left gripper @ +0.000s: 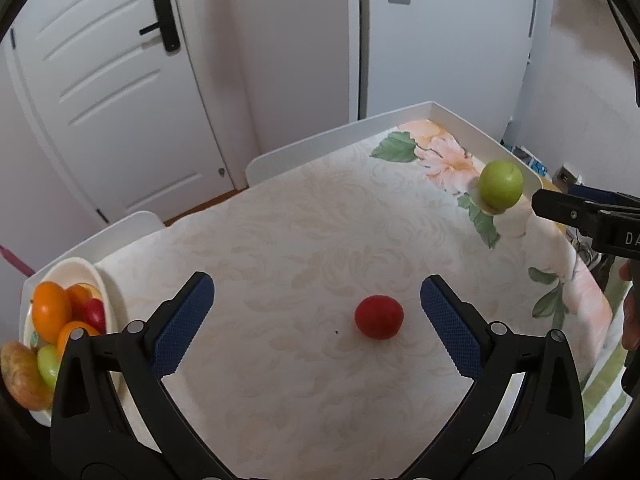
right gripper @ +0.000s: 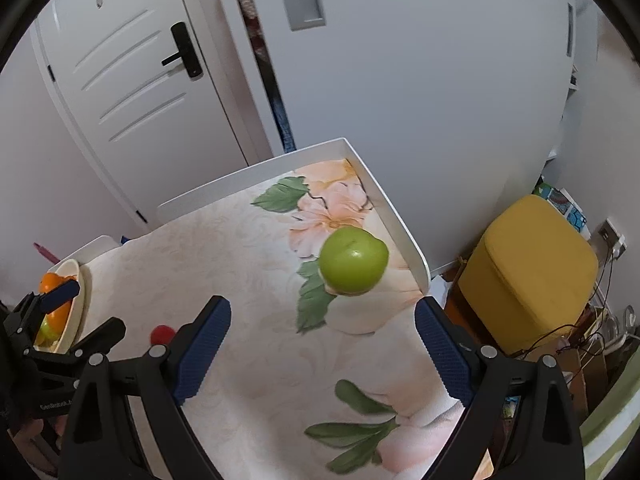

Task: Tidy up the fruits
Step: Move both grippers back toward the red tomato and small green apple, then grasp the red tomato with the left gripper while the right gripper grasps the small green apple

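A red fruit (left gripper: 379,317) lies on the floral tablecloth, just ahead of and between the fingers of my open, empty left gripper (left gripper: 316,324). A green apple (right gripper: 354,261) sits on the cloth near the table's right rim, ahead of my open, empty right gripper (right gripper: 322,348); it also shows in the left wrist view (left gripper: 501,186). A cream bowl (left gripper: 108,300) at the table's left edge holds oranges, a red fruit and green fruit. The red fruit (right gripper: 162,334) is partly hidden behind the right gripper's left finger. The left gripper (right gripper: 86,312) shows at the left of the right wrist view.
The table has a raised white rim (right gripper: 396,216) along its far and right sides. A yellow bin (right gripper: 532,268) and cables stand on the floor to the right. A white door (left gripper: 108,80) and wall lie behind the table. The right gripper's tip (left gripper: 560,204) shows near the green apple.
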`<state>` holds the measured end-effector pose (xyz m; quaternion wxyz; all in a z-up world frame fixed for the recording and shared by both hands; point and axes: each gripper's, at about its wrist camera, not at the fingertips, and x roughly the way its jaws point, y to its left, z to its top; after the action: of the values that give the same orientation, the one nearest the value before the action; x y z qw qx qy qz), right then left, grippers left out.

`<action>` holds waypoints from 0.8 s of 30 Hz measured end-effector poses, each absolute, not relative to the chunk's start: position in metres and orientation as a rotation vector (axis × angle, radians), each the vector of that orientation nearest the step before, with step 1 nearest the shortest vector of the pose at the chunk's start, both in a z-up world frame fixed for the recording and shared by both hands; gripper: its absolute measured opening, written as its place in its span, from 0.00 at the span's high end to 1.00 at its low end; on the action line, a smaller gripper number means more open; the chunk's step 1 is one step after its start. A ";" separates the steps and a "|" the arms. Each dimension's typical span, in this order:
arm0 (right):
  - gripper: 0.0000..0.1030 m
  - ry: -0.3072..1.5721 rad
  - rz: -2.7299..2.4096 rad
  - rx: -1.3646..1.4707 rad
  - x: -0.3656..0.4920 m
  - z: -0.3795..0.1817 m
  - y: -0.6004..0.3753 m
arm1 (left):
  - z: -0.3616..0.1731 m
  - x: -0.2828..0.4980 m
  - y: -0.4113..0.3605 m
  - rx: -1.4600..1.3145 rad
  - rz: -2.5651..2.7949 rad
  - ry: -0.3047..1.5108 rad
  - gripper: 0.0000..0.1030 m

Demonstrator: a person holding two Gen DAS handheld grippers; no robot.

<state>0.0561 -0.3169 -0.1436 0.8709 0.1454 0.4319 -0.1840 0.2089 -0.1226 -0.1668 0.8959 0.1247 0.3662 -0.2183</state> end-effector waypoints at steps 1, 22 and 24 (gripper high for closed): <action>0.11 0.901 -0.387 0.307 0.056 -0.147 -0.319 | -0.170 0.209 -0.125 0.259 -0.456 0.764 0.00; 0.12 0.911 -0.377 0.314 0.069 -0.180 -0.330 | -0.220 0.207 -0.156 0.306 -0.531 0.862 0.58; 0.12 0.913 -0.377 0.316 0.071 -0.183 -0.331 | -0.220 0.206 -0.155 0.304 -0.532 0.863 0.61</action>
<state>0.0708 -0.3308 -0.1834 0.8685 0.1510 0.4365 -0.1801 0.2060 -0.1552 -0.2201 0.8632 0.1451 0.4116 -0.2538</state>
